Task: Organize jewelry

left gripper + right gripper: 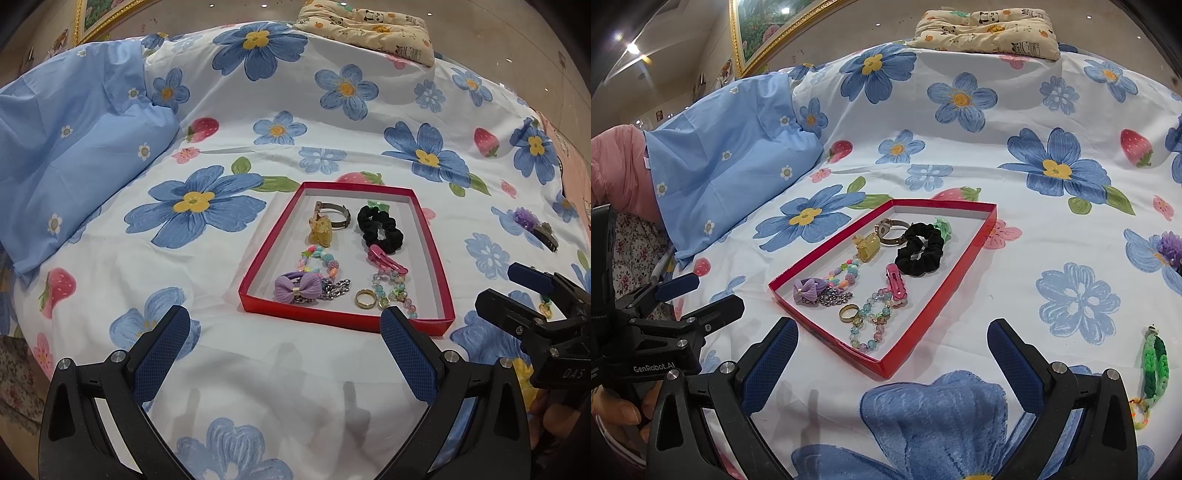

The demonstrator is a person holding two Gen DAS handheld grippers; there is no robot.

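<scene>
"GenRobot.AI" on the left hand-held gripper; "DAS" on the right hand-held gripper.

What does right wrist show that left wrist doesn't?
Right wrist only: the green woven bracelet in full on the bedspread, a pink sleeve, and the left gripper from the side. Left wrist only: the dark clip beside the purple flower piece. Both: the red tray with black scrunchie, gold ring and purple bow; both grippers open, empty.

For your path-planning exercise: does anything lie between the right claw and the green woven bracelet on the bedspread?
Nothing visible does. The green woven bracelet lies on bare flowered bedspread just right of the open right claw, outside the red tray.
</scene>
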